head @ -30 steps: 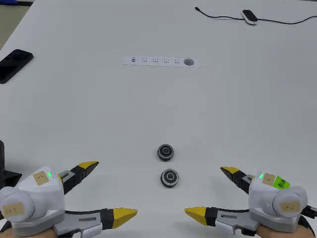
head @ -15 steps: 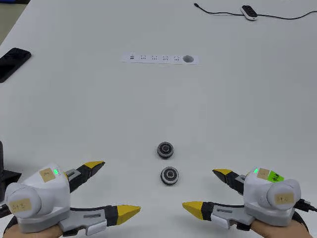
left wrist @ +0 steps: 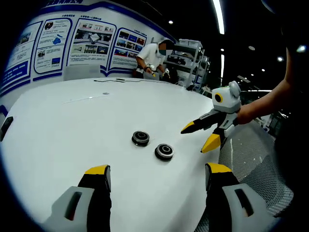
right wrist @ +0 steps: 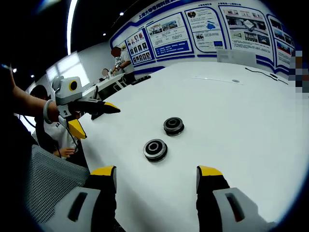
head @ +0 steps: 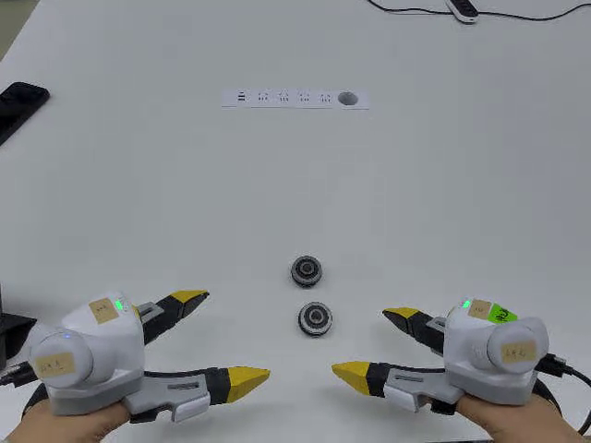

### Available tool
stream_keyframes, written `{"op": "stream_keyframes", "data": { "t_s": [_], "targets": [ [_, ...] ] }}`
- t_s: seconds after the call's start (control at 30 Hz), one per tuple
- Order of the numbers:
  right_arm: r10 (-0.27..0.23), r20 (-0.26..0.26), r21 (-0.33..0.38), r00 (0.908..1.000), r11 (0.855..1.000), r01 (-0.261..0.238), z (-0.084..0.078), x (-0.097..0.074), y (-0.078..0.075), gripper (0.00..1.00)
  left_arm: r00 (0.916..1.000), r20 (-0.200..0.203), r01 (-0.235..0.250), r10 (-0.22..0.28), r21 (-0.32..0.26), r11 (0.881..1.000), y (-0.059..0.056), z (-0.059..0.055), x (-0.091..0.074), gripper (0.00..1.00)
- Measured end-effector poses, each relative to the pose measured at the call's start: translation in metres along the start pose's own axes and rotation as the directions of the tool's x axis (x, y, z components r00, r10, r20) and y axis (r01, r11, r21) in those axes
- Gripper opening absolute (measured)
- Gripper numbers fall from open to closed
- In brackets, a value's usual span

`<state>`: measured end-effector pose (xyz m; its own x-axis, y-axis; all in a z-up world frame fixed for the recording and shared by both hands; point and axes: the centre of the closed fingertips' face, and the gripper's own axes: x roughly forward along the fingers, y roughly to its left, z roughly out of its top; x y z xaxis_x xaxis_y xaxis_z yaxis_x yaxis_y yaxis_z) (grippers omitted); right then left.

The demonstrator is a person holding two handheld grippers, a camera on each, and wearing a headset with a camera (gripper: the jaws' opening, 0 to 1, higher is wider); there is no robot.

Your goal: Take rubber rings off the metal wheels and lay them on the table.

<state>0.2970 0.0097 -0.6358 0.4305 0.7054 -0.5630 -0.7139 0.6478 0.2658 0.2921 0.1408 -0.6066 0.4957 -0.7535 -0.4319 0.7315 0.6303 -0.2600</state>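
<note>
The left gripper [head: 228, 337] has its yellow-tipped fingers [left wrist: 98, 170] spread wide, with nothing between them, and the right gripper [head: 367, 343] likewise has its fingers [right wrist: 208, 171] wide apart and empty. Both hover low over the near edge of the white bench [head: 138, 203], with their tips turned inward towards each other. The near wheel [head: 315, 318] lies between the two grippers, apart from every fingertip and a little ahead of them. The far wheel [head: 307, 270] sits just beyond it, close to it but not touching. Both wheels lie flat with the bore facing up, each with a dark outer band round a metal hub. Being round, they have no long axis, and the pair lines up away from the person. Well beyond lies a white power strip [head: 295, 98], and a dark phone [head: 17, 103] rests at the left edge.
</note>
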Motion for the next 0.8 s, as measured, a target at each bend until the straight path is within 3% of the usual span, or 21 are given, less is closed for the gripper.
{"op": "stream_keyframes", "data": {
  "t_s": [0.37,0.8],
  "targets": [
    [0.015,0.007,0.018,0.9999,1.000,-0.015,-0.001,0.008,0.007,0.68,0.9995,-0.020,0.026,-0.025,0.015,1.000,-0.003,0.001,0.012,0.80],
    [0.031,0.006,0.046,0.9995,0.998,-0.031,-0.005,0.013,0.011,0.68,0.9967,-0.040,0.072,-0.070,0.037,0.997,-0.014,0.005,0.029,0.79]
  ]
}}
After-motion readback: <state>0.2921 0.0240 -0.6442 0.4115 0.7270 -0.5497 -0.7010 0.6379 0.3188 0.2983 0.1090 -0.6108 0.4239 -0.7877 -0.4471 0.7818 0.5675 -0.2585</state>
